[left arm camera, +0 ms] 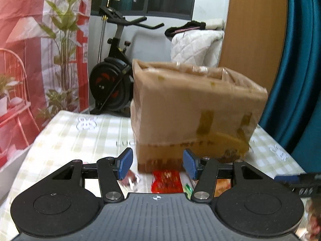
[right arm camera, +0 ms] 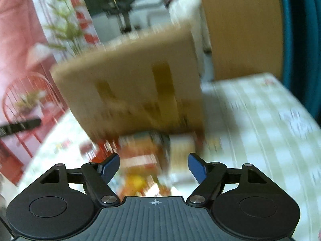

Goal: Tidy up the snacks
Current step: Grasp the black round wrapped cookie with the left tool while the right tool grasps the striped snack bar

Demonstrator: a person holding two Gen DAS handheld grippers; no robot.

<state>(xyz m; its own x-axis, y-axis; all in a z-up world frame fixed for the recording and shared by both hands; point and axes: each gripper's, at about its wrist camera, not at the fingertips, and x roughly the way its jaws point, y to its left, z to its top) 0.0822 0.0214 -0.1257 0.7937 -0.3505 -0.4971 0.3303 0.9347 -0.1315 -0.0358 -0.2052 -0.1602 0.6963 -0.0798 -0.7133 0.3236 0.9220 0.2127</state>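
A taped brown cardboard box (left arm camera: 192,108) stands open-topped on a table with a green checked cloth (left arm camera: 80,136). Several snack packets lie in front of it, among them a red packet (left arm camera: 166,181). My left gripper (left arm camera: 158,163) hovers above that red packet, open, with nothing between its blue pads. In the right wrist view the box (right arm camera: 136,84) is blurred, and a heap of colourful packets (right arm camera: 148,156) lies at its foot. My right gripper (right arm camera: 153,167) is open above the heap, with nothing held. The right gripper's tip (left arm camera: 291,178) shows at the left view's right edge.
An exercise bike (left arm camera: 114,80) stands behind the table. A red printed backdrop (left arm camera: 30,50) hangs on the left, with a teal curtain (left arm camera: 301,70) and a wooden panel (left arm camera: 252,24) on the right. Checked cloth (right arm camera: 260,124) lies bare to the right of the box.
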